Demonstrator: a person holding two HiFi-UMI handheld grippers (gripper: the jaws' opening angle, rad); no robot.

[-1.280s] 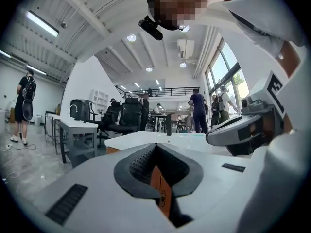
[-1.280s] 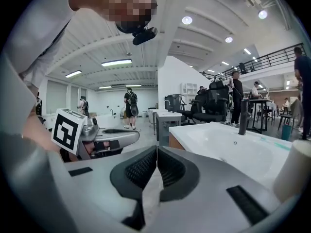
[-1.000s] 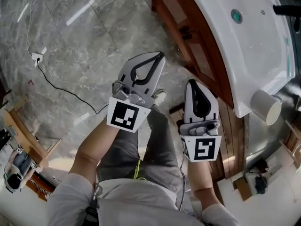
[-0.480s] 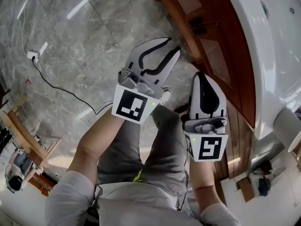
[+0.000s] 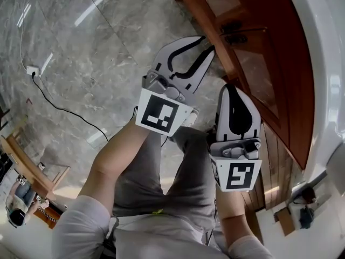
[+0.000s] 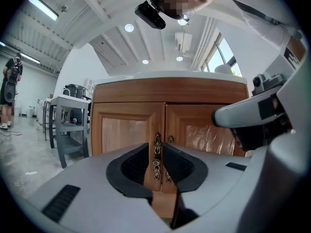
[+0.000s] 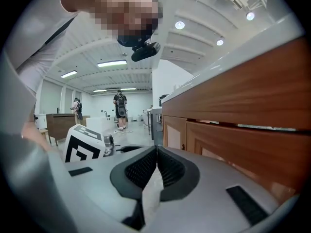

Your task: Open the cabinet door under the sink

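Left gripper (image 6: 155, 148): jaws spread, having just narrowed slightly, nothing between them. The closed cabinet door (image 6: 124, 130) stands straight ahead, its ornate handle (image 6: 156, 158) visible through the gap, beyond the jaws. Right gripper (image 7: 156, 150): jaws pressed together, empty.

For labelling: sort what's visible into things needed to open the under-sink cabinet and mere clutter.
Job: brown wooden cabinet doors; their ornate metal handles; left gripper, open, jaws just closing slightly, nothing between them; right gripper, shut.
Lying about: white floor socket with black cable; grey table.
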